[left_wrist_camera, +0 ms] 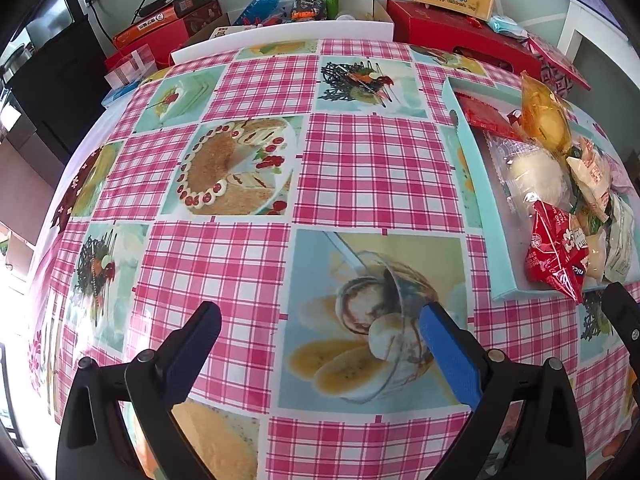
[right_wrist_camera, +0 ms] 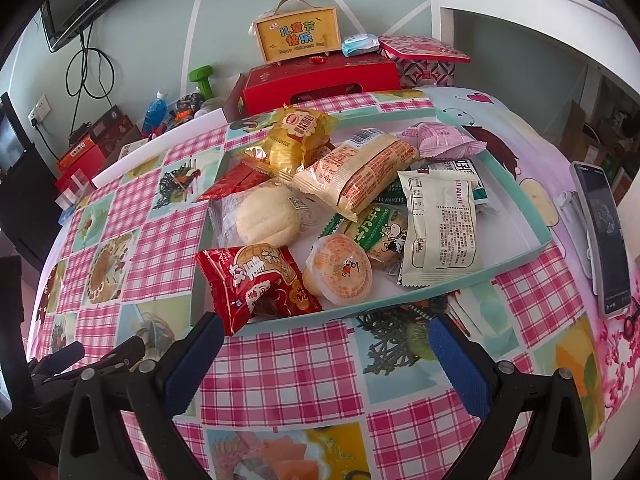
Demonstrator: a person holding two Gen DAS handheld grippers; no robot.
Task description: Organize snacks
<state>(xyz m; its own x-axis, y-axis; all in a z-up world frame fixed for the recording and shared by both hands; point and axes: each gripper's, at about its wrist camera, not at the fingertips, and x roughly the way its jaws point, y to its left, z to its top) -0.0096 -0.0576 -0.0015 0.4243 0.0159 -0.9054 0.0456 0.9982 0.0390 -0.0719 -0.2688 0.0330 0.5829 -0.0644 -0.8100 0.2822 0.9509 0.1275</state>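
A shallow teal tray (right_wrist_camera: 536,220) sits on the checked tablecloth and holds several wrapped snacks. Among them are a red packet (right_wrist_camera: 256,280) hanging over the near rim, an orange jelly cup (right_wrist_camera: 340,272), a clear-wrapped pale bun (right_wrist_camera: 264,216), a yellow bag (right_wrist_camera: 296,140), a white packet (right_wrist_camera: 440,224) and a pink one (right_wrist_camera: 436,140). My right gripper (right_wrist_camera: 324,344) is open just in front of the tray's near edge, with nothing between its fingers. My left gripper (left_wrist_camera: 320,332) is open over bare tablecloth, left of the tray (left_wrist_camera: 468,184). The red packet (left_wrist_camera: 556,248) shows at its right.
A phone (right_wrist_camera: 604,236) on a white stand lies right of the tray. Red gift boxes (right_wrist_camera: 320,80), a yellow carry box (right_wrist_camera: 298,34), a green dumbbell (right_wrist_camera: 202,80) and a blue bottle (right_wrist_camera: 154,114) crowd the table's far side. A white shelf (right_wrist_camera: 520,4) stands at the back right.
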